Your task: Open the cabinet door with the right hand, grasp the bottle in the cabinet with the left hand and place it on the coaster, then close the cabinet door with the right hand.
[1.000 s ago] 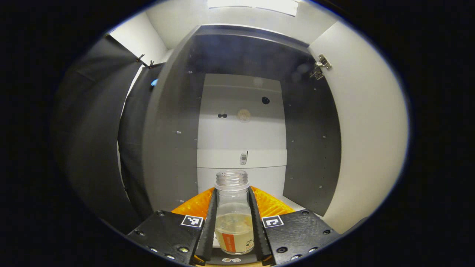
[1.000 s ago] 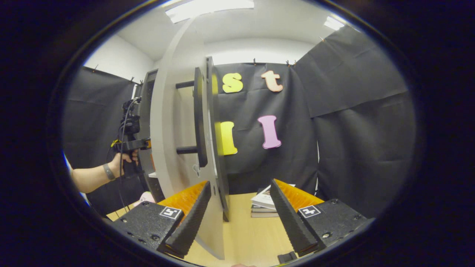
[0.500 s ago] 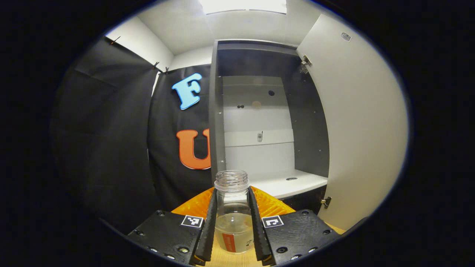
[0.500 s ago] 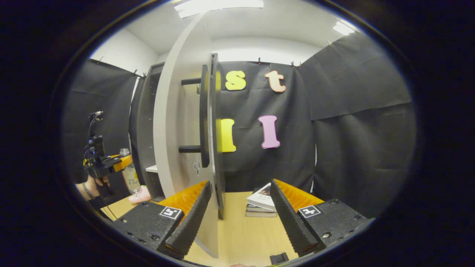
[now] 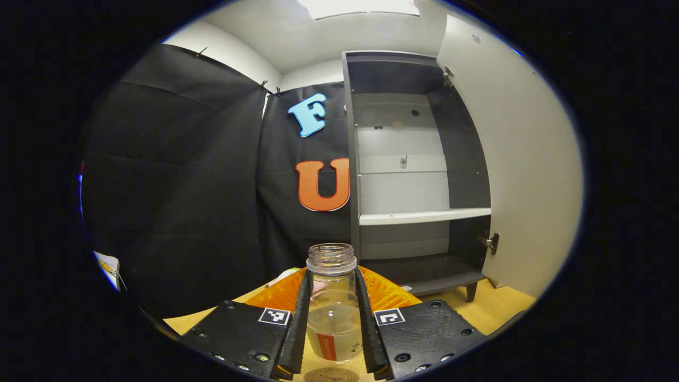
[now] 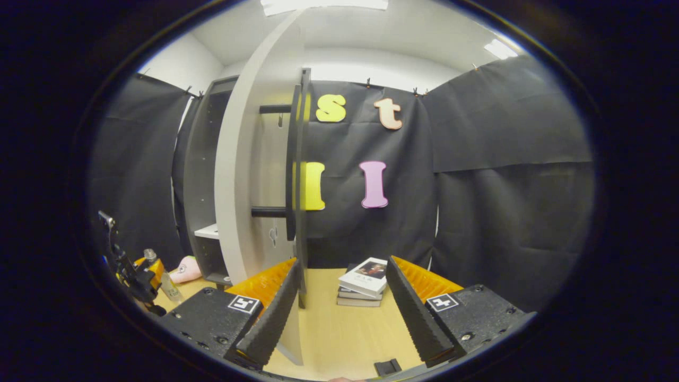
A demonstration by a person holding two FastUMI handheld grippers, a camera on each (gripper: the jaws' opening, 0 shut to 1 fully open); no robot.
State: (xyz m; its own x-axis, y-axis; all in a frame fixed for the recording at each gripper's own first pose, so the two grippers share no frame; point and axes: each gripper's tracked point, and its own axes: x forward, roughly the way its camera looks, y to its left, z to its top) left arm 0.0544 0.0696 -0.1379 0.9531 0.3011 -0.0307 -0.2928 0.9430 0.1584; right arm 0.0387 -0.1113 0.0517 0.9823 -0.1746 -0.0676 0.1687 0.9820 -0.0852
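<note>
A clear lidless bottle [image 5: 331, 307] with some pale liquid and an orange label stands upright between my left gripper's [image 5: 332, 281] fingers, which are shut on it. Just under it, at the bottom edge, shows a round brown coaster [image 5: 331, 375] on the wooden table. The grey cabinet [image 5: 419, 175] stands open ahead, its shelf [image 5: 424, 216] bare, its door [image 5: 525, 159] swung out to the right. In the right gripper view, my right gripper [image 6: 342, 265] is open beside the edge-on door [image 6: 249, 159] and its black handle [image 6: 292, 159]. The left gripper [image 6: 132, 276] holds the bottle [image 6: 168, 284] low at far left.
A stack of books [image 6: 366, 281] lies on the wooden table [image 6: 345, 329] ahead of the right gripper. A pink soft object [image 6: 185, 269] rests by the cabinet's foot. Black cloth walls close in the booth on all sides.
The left gripper has drawn the bottle out of the cabinet, back and down to the table over the coaster. The right gripper has eased back from the door, staying open.
</note>
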